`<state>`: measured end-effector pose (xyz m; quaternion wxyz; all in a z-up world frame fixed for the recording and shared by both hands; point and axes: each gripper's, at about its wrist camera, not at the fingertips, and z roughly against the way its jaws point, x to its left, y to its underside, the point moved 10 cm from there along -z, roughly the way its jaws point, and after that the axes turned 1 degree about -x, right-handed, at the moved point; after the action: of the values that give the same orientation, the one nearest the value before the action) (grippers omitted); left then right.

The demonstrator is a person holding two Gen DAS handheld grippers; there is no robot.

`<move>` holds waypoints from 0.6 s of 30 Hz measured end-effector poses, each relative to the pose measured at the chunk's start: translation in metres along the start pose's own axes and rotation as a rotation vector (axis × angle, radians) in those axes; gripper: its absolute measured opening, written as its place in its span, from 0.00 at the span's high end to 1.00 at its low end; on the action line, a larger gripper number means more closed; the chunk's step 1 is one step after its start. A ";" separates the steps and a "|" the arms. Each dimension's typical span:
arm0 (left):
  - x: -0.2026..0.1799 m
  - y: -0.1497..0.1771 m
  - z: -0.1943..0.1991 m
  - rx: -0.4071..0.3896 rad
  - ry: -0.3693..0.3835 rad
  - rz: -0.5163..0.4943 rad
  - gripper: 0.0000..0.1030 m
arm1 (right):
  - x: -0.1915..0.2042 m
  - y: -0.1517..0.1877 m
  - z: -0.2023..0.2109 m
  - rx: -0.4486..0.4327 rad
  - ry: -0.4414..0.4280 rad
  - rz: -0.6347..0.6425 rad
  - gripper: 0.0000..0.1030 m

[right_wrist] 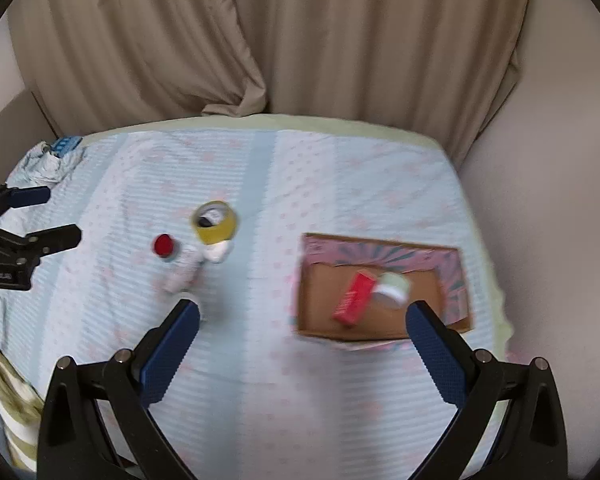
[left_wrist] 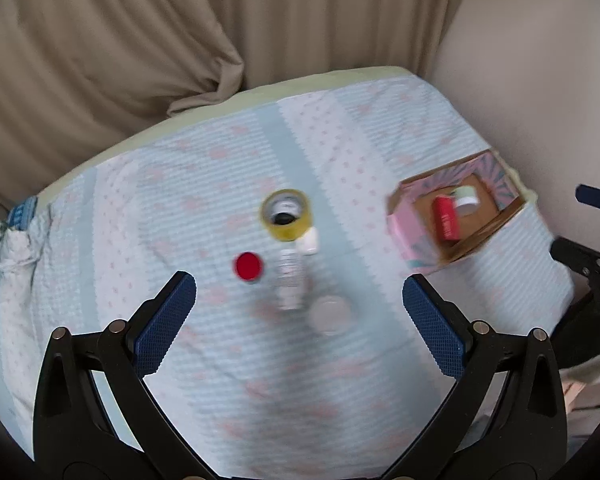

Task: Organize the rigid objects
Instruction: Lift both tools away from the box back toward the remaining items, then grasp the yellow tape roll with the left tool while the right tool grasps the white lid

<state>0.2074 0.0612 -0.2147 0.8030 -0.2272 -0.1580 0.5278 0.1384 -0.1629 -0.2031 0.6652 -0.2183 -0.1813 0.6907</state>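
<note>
On the pale blue patterned cloth (left_wrist: pixel 180 208) lie a yellow tape roll (left_wrist: pixel 286 215) (right_wrist: pixel 216 222), a red-lidded jar (left_wrist: pixel 248 266) (right_wrist: pixel 165 246), a clear bottle on its side (left_wrist: pixel 291 280) (right_wrist: pixel 184 270), a small white piece (left_wrist: pixel 309 242) (right_wrist: pixel 217 251) and a white round lid (left_wrist: pixel 329 314). A cardboard box (left_wrist: pixel 410 236) (right_wrist: pixel 312 320) at the right holds a red carton (left_wrist: pixel 446 218) (right_wrist: pixel 354 298) and a pale green jar (left_wrist: pixel 466 196) (right_wrist: pixel 392 286). My left gripper (left_wrist: pixel 299 310) hangs open above the bottle and lid. My right gripper (right_wrist: pixel 303 344) is open, empty, near the box's front edge.
Beige curtains (right_wrist: pixel 260 40) hang behind the table. A blue clip (left_wrist: pixel 22 212) (right_wrist: pixel 65 145) pins bunched cloth at the far left corner. A striped fabric (right_wrist: pixel 8 408) lies at the lower left. Both views are blurred.
</note>
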 end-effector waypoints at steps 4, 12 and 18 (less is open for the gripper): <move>0.041 0.014 -0.027 0.050 -0.034 -0.030 0.00 | 0.058 0.011 -0.022 0.044 -0.069 -0.020 0.00; 0.066 0.014 -0.117 0.104 0.085 -0.034 0.00 | 0.136 0.034 -0.083 0.076 -0.092 -0.014 0.00; 0.057 0.010 -0.203 0.186 0.137 -0.081 0.00 | 0.156 0.056 -0.144 0.131 -0.072 -0.008 0.00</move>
<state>0.3226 0.0771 -0.3909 0.8502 -0.1807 -0.0624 0.4905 0.1668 -0.0154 -0.3640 0.6739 -0.1484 -0.1603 0.7058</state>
